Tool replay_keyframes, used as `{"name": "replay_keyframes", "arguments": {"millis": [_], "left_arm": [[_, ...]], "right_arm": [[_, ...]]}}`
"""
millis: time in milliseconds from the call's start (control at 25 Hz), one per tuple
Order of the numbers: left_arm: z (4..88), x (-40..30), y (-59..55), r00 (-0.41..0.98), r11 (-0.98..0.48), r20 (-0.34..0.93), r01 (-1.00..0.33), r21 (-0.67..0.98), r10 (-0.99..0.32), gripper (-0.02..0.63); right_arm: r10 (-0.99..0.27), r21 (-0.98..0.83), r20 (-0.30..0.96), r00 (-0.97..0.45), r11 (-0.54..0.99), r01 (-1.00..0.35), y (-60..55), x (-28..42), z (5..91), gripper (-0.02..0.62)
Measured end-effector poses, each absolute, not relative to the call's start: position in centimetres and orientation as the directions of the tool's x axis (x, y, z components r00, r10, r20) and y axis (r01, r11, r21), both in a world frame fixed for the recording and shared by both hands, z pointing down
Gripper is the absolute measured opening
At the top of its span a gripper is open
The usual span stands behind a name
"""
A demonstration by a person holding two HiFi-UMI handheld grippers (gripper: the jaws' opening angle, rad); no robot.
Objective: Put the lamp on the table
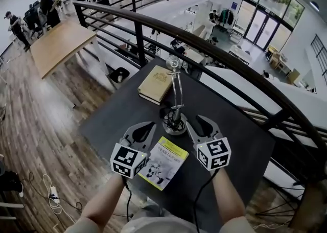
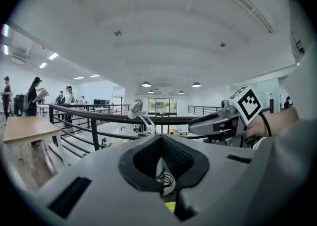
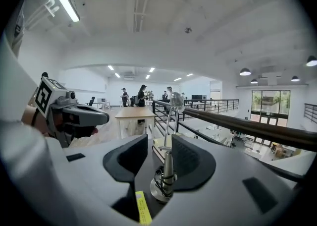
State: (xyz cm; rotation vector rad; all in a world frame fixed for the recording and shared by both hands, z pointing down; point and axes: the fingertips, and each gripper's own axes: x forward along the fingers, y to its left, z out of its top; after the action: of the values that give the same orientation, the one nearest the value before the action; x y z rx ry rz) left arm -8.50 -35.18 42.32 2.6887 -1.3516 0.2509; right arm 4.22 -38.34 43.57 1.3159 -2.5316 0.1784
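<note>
Beside the lamp (image 1: 177, 92), both hand-held grippers (image 1: 151, 125) (image 1: 198, 120) point slightly downward, jaws apart.

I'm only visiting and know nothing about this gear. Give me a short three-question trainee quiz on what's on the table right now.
1. True or false: the lamp stands upright on the table.
2. What lies just beyond the lamp, farther from the person? A) a book B) a cup C) a phone
3. Is the left gripper or the right gripper holding anything?

Key: 1 true. 2 A. 3 no: both are open, on either side of the lamp's base.
</note>
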Motion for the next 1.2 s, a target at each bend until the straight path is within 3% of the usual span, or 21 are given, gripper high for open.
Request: {"name": "replay_keyframes", "arguments": {"millis": [440,680,1200], "left_arm": [[33.9,-6.9,-27.1,0.626,-0.63,0.093,-0.776,-0.034,-0.775,0.005],[31.7,-8.3,-25.0,0.576,-0.576,-0.004,-0.816,0.047,-0.817,0.005],[37.2,-8.0,-22.0,0.664,-0.663,0.066,-0.747,0.037,-0.745,0.005]], "right_arm": [[-0.772,0.062,0.132,-0.622,0.632,-0.772,-27.9,3.4,33.9,0.139],[-0.774,0.072,0.107,-0.625,0.633,-0.771,-25.1,3.4,34.3,0.107],[-0.779,-0.048,0.155,-0.608,0.608,-0.792,-20.4,4.9,39.1,0.029]]}}
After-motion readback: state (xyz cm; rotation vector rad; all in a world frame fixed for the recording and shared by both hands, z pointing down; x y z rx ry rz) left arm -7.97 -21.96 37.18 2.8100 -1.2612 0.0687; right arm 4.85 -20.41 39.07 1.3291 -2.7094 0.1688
